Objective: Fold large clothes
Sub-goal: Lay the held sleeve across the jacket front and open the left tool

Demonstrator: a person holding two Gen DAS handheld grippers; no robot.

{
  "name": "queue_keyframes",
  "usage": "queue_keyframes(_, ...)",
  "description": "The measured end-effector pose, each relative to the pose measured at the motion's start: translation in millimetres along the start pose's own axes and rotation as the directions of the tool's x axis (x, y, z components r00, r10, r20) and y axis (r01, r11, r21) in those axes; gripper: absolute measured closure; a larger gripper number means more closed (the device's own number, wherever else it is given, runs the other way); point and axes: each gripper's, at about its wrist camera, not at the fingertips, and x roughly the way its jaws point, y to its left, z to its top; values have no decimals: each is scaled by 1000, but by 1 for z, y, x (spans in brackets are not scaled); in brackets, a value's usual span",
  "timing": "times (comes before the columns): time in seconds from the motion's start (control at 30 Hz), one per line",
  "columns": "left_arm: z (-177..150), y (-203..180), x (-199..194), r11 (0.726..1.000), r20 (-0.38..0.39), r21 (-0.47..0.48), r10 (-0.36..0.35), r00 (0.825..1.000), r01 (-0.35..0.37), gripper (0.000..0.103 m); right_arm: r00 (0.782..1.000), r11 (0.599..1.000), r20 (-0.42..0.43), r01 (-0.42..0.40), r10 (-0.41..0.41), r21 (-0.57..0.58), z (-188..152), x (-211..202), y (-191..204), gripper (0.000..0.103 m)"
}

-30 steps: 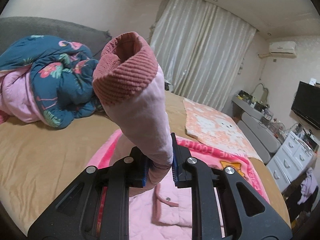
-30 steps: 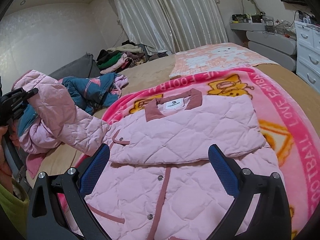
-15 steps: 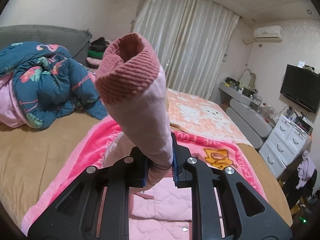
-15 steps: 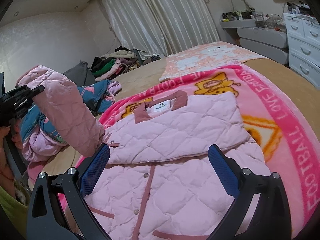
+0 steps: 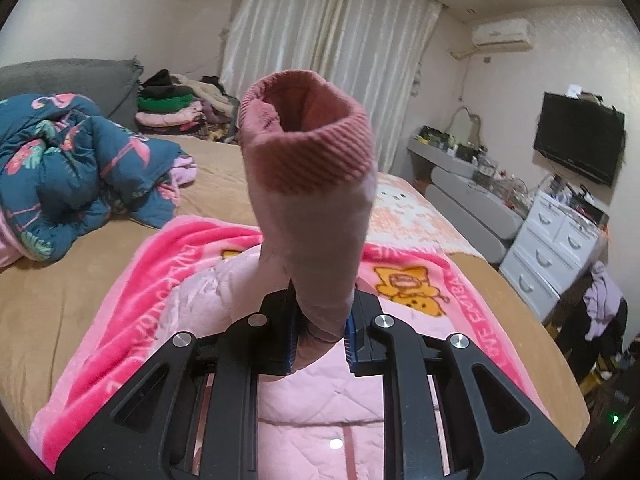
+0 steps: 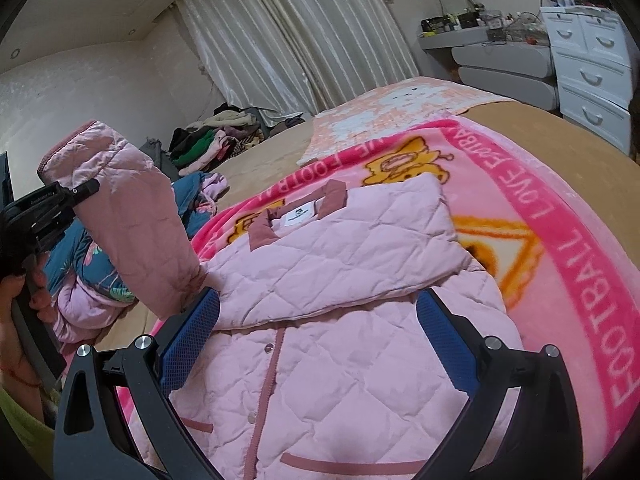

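Note:
A pink quilted jacket [image 6: 344, 344] lies front-up on a bright pink cartoon blanket [image 6: 576, 280], one sleeve folded across its chest. My left gripper [image 5: 320, 334] is shut on the other sleeve [image 5: 316, 216], whose ribbed dusty-rose cuff [image 5: 308, 148] stands up toward the camera. In the right wrist view that raised sleeve [image 6: 132, 224] rises at the left, pinched by the left gripper [image 6: 76, 196] in a hand. My right gripper [image 6: 318, 340] hovers open above the jacket's front, nothing between its blue pads [image 6: 190, 336].
A teal flamingo-print quilt [image 5: 68, 172] is heaped at the left of the bed [image 5: 52, 300]. Folded clothes [image 5: 176, 112] are stacked by the curtain. A peach blanket [image 5: 404, 216] lies beyond. White drawers [image 5: 556, 248], a vanity and a wall TV [image 5: 576, 138] stand at the right.
The left gripper has carried the raised sleeve rightward, toward the jacket's body. The right gripper has drifted closer over the jacket, staying open.

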Motion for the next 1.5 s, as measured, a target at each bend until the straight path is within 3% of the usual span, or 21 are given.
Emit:
queue_keyframes(0.57,-68,-66,47,982,-166,180,-33,986,64,91,998,994,11,53,-55,98,-7,-8,-43,5)
queue_keyframes(1.03,-155,-119,83,907,-341,400,11,940,134,88,991,964,13,127,-134,234,-11,-19,-96,5)
queue_keyframes(1.1,-165,-120,86,896,-368,419,23,930,143,81,990,960,12,134,-141,245,-12,-20,-100,5)
queue_keyframes(1.17,-175,-123,89,882,-407,440,30,913,167,50,989,958,9,139,-146,251,-12,-19,-104,5)
queue_keyframes(1.2,-180,-125,90,874,-421,453,35,906,177,28,989,957,7,142,-148,254,-12,-18,-105,5)
queue_keyframes(1.3,-191,-130,84,857,-441,470,20,897,212,27,989,956,2,143,-149,256,-12,-16,-105,5)
queue_keyframes(1.37,-193,-130,77,858,-470,450,-9,882,249,27,989,957,-3,143,-147,252,-13,-15,-104,5)
queue_keyframes(1.43,-192,-128,68,860,-487,424,-48,872,284,16,989,959,-9,142,-145,245,-13,-13,-101,5)
queue_keyframes(1.5,-187,-119,56,864,-481,410,-67,874,291,10,990,961,-16,138,-138,239,-13,-10,-98,5)
